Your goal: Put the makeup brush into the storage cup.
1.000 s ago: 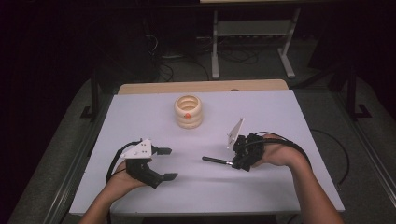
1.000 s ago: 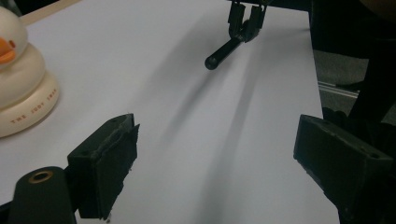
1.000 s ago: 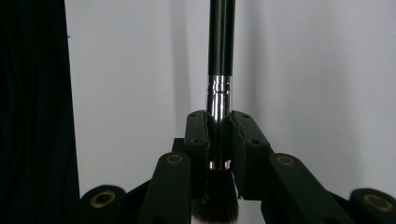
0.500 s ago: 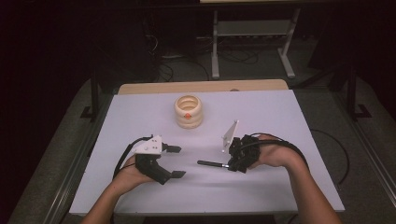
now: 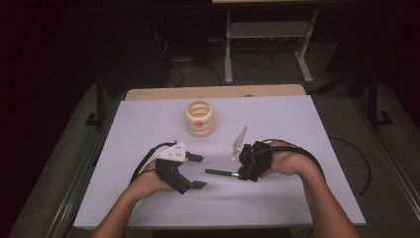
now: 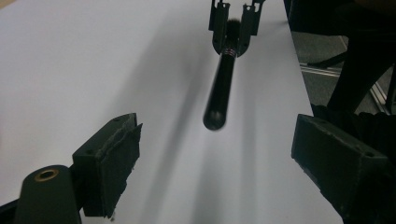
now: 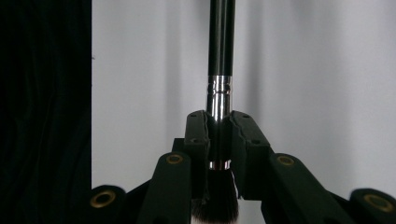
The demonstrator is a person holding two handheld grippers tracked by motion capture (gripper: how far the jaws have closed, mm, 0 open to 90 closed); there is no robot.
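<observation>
On table: 1 brush, 1 ring stack, 2 claws.

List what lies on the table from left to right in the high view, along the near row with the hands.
Left gripper, jaws open → black brush handle → right gripper, jaws shut on the brush → the person's right hand.

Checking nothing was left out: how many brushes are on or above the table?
1: the brush is clamped in the right gripper, handle pointing toward the open left gripper. No others visible.
</observation>
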